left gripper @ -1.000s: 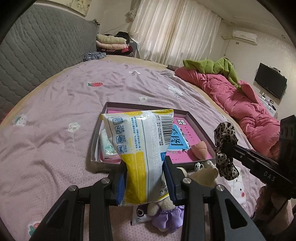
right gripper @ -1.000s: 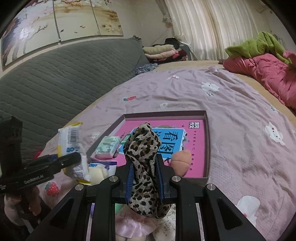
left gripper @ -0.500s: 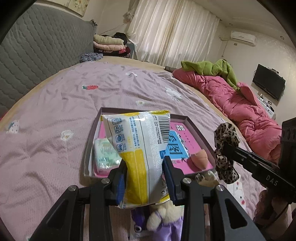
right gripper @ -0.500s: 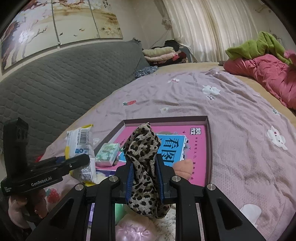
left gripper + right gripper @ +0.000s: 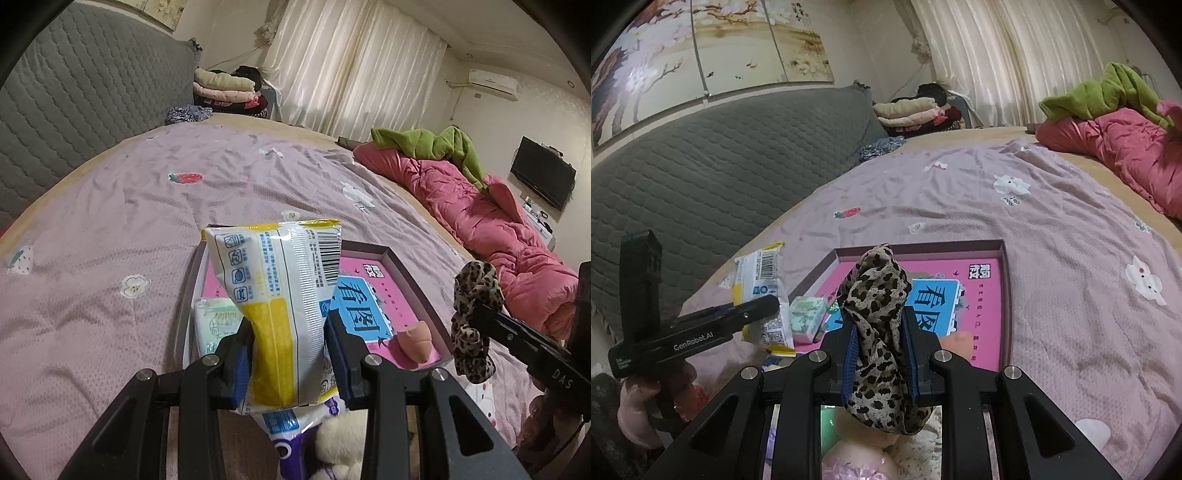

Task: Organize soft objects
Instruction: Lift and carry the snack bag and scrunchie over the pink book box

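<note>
Since a second ago the left gripper [image 5: 290, 354] has carried its load sideways, so that the white and yellow packet [image 5: 284, 306] now hangs over the near left corner of the shallow box [image 5: 413, 273] rather than in front of it. Its fingers are clamped on the lower half of that packet, which stands upright between the pads, barcode to the upper right. The right gripper [image 5: 879, 354] has barely shifted; its fingers are pinched tight on a leopard-print scrunchie [image 5: 879, 317], bunched and sticking up above the pads, held over the near edge of the same box. Inside the box lie a pink book with a blue panel [image 5: 975, 291], a green tissue pack [image 5: 807, 314] in the left corner and a peach-coloured soft piece [image 5: 415, 339] at the near right. The box sits on a lilac bedspread [image 5: 110, 236]. Beneath both grippers lies a heap of plush items, cream and purple, too cropped to identify with confidence. A hand [image 5: 639, 410] grips the left tool's handle.
</note>
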`<state>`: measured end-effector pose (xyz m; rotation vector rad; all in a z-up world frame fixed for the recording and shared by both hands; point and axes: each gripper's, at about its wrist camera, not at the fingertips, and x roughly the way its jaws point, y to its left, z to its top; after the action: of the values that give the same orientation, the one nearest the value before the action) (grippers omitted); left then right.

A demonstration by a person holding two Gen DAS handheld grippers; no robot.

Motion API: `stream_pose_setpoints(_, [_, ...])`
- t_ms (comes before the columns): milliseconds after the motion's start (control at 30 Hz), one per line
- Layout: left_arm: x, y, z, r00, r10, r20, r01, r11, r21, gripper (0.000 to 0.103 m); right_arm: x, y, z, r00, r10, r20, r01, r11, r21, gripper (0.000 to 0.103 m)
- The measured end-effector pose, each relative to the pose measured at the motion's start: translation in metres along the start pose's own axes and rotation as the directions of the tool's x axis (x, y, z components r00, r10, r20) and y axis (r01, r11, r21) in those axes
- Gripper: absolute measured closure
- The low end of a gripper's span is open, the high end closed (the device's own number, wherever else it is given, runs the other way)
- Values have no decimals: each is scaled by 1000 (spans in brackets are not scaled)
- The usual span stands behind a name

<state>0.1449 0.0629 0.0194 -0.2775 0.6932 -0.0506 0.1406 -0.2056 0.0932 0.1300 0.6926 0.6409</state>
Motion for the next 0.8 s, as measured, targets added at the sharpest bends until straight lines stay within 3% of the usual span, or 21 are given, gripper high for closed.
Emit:
stream_pose_setpoints(467, [9,21,24,999,4,45,-1,999,-55,66,4,-20,21,999,-19,40,18,999,42,81])
stream_pose_setpoints(800, [28,19,29,1000,-19,9,20,999,-45,66,31,-14,23,1000,21,-12,-21,999,26,81])
